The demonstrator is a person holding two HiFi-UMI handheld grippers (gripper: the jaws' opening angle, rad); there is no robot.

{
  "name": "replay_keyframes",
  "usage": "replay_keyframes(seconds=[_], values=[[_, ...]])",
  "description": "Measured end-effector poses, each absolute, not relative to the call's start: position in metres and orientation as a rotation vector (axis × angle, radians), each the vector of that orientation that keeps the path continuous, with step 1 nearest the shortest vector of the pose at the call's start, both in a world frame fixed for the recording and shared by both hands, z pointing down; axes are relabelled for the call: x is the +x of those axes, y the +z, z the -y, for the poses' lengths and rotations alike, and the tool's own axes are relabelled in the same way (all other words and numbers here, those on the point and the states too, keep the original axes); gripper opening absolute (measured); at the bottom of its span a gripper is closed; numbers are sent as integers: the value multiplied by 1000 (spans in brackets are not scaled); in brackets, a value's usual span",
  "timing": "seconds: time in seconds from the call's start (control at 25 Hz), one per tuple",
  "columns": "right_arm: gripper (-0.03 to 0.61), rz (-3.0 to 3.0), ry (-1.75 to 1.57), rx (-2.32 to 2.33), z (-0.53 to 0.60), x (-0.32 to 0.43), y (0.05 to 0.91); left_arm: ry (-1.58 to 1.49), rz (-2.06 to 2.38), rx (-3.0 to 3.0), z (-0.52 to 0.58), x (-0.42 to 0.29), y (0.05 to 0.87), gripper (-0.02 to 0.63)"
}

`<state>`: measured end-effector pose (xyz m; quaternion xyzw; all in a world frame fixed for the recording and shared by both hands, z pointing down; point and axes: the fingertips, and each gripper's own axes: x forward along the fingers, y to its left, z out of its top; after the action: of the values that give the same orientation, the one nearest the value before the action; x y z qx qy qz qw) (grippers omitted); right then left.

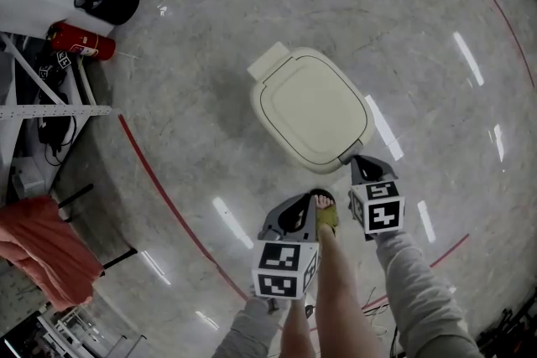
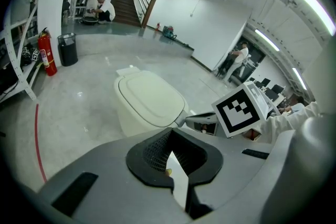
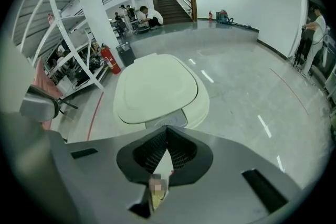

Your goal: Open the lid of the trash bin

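Jaws are pressed together, empty, on left gripper (image 1: 309,197) and right gripper (image 1: 357,160); from above, trash bin (image 2: 130,120) body is hidden under its closed lid (image 1: 312,105).

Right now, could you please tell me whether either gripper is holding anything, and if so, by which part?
Nothing is held. The left gripper and the right gripper both have their jaws together with nothing between them. The right one is poised by the front edge of the closed trash bin.

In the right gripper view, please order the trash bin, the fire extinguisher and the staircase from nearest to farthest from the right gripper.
1. trash bin, directly ahead, low.
2. fire extinguisher, beyond it, to the left.
3. staircase, far at the back.
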<state>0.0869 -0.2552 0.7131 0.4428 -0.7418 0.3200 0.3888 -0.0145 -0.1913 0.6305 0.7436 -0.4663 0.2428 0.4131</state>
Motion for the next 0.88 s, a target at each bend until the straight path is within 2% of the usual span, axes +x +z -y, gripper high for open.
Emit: replay_keyframes(seconds=[0.88], values=[[-3,1898,790,1158,253,89,720,596,1174,1865,183,-12,638,5]])
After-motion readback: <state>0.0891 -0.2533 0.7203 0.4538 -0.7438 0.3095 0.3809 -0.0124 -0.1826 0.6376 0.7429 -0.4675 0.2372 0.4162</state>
